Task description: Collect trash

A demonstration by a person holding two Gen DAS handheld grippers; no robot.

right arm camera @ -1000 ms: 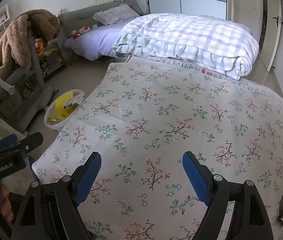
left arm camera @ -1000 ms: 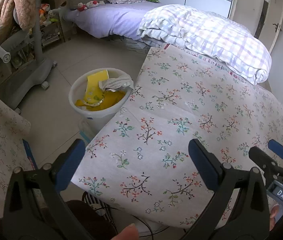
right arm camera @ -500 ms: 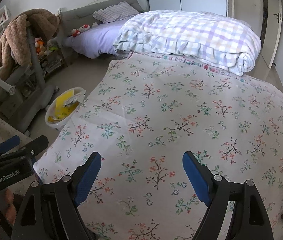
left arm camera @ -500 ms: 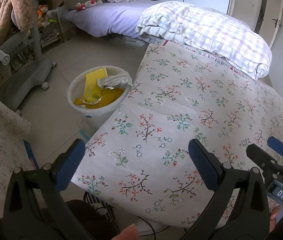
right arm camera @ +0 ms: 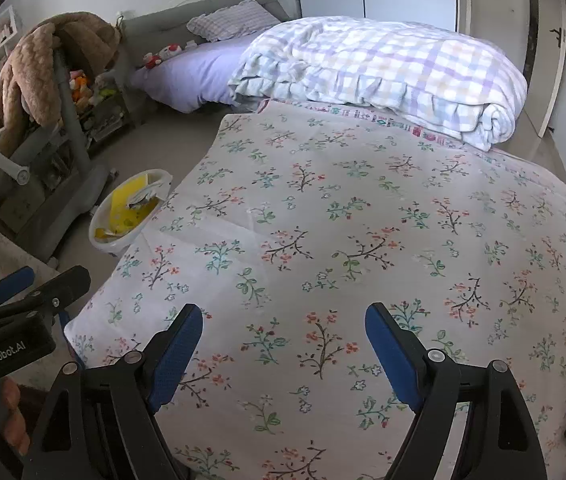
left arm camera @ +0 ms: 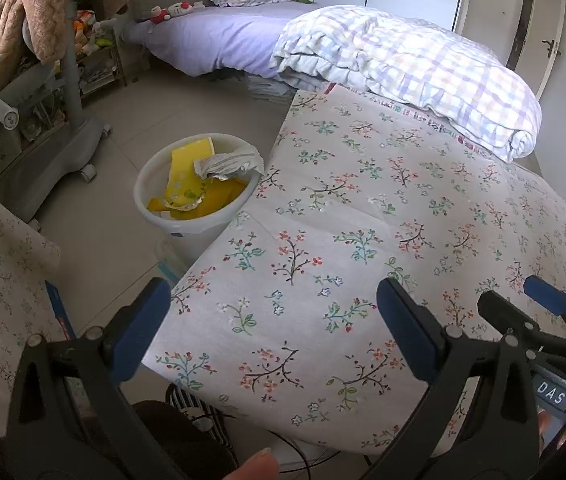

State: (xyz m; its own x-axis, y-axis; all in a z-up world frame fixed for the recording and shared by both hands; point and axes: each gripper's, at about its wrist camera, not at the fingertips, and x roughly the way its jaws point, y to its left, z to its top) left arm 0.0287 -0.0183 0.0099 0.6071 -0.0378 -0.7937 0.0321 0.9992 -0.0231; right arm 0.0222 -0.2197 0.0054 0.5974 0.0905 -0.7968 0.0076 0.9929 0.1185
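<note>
Trash (left arm camera: 199, 188) fills white bin (left arm camera: 151, 216) beside floral cloth (left arm camera: 363, 220); left gripper (left arm camera: 273, 320), right gripper (right arm camera: 283, 344) released, empty.

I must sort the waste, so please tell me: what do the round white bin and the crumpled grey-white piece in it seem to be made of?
Round white bin: probably plastic, with smooth, slightly glossy moulded walls and a rolled rim. Crumpled grey-white piece: seemingly thin foil-lined wrapper or paper, judging by sharp creases and a shiny edge; uncertain.
</note>
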